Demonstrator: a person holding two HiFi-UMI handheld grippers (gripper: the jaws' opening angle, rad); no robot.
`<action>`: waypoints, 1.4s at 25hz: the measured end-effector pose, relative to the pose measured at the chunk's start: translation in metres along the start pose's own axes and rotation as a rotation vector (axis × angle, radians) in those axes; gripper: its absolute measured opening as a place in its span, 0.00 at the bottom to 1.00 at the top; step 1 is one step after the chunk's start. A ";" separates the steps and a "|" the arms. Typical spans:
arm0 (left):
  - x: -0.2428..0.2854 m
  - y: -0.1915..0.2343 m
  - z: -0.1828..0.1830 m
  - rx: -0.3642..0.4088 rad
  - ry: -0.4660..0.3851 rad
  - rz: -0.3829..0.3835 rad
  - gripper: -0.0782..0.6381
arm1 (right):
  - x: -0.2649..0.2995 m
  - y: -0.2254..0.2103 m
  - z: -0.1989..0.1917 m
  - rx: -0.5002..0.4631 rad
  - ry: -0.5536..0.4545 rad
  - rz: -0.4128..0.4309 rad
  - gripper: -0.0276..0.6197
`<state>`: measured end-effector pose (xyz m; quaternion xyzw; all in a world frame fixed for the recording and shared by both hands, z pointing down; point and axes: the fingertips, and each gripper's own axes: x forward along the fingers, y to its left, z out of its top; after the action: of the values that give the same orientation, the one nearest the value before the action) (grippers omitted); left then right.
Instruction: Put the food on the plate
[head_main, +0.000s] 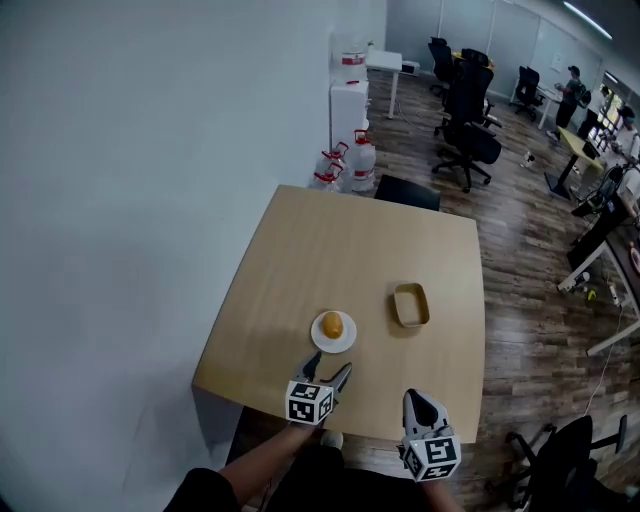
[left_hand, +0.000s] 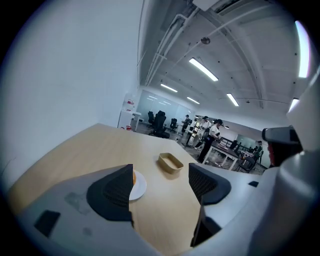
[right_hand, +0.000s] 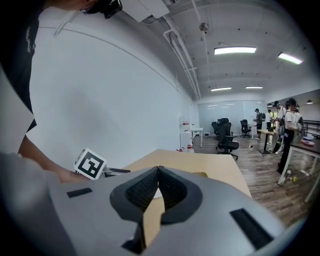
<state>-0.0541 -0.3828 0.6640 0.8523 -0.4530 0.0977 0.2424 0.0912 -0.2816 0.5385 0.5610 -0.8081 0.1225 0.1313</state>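
An orange-yellow piece of food (head_main: 332, 325) lies on a small white plate (head_main: 318, 340) near the front of the wooden table (head_main: 330, 250). My left gripper (head_main: 328, 376) hovers just in front of the plate, open and holding nothing. In the left gripper view the plate (left_hand: 139, 186) peeks out beside the left finger (left_hand: 116, 192), with the food mostly hidden behind it. My right gripper (head_main: 418, 403) sits at the table's front edge, shut with nothing between its jaws. The right gripper view shows its pads (right_hand: 150, 187) pressed together.
A tan rectangular container (head_main: 410, 305) stands right of the plate, also seen as the container (left_hand: 170, 163) in the left gripper view. A white wall runs along the left. Water jugs (head_main: 350, 160), office chairs (head_main: 465, 120) and desks stand beyond the table's far edge.
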 end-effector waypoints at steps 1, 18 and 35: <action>-0.012 -0.011 0.004 0.019 -0.020 0.001 0.56 | -0.007 0.000 -0.002 -0.001 -0.007 0.004 0.14; -0.203 -0.200 0.029 0.063 -0.396 0.087 0.17 | -0.164 -0.011 -0.010 0.030 -0.144 0.015 0.14; -0.274 -0.289 -0.029 0.130 -0.375 0.109 0.14 | -0.272 0.000 -0.043 -0.051 -0.163 -0.029 0.14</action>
<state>0.0276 -0.0332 0.4895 0.8437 -0.5284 -0.0204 0.0927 0.1854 -0.0288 0.4834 0.5773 -0.8107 0.0539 0.0812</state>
